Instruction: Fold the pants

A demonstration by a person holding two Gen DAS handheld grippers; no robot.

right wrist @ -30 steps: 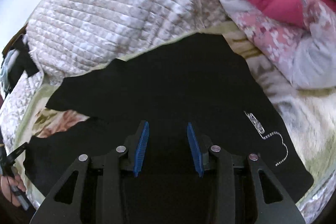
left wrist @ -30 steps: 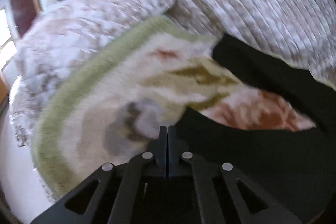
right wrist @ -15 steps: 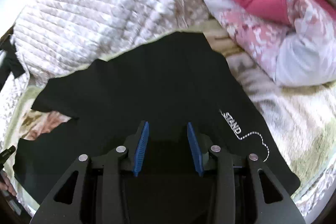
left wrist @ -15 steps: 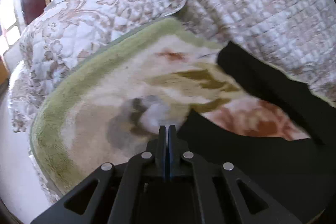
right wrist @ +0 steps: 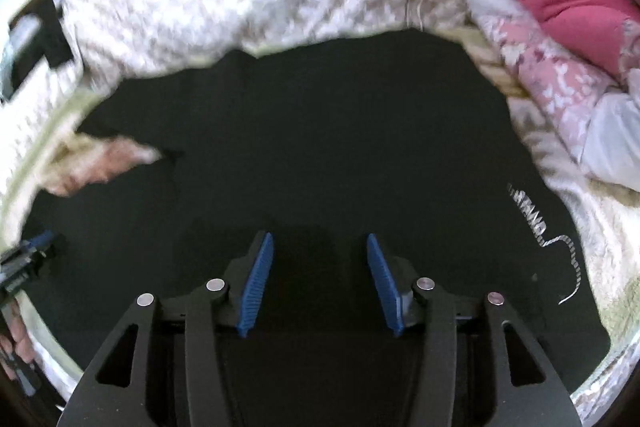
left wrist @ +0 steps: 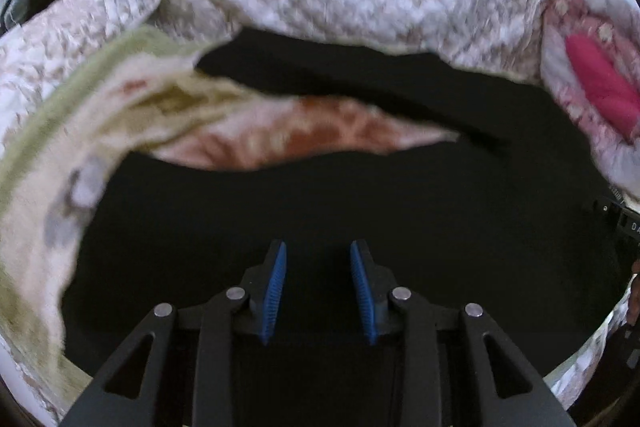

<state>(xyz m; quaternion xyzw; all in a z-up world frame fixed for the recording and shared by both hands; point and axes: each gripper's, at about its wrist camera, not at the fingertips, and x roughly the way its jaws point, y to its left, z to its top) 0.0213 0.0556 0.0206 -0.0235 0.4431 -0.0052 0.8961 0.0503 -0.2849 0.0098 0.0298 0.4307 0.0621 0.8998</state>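
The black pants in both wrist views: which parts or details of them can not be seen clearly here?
- Black pants, left wrist view: the near edge is hidden behind the left gripper.
- White lettering, right wrist view: motion blur makes it unreadable.
- Right wrist view: the near edge of the pants is hidden behind the right gripper; folds do not show in the dark cloth.
- Left leg end, right wrist view: cut off by the frame edge.

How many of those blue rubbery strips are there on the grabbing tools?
4. Two line the left gripper, one on each finger, facing across an open gap above the black pants. Two more line the right gripper the same way.
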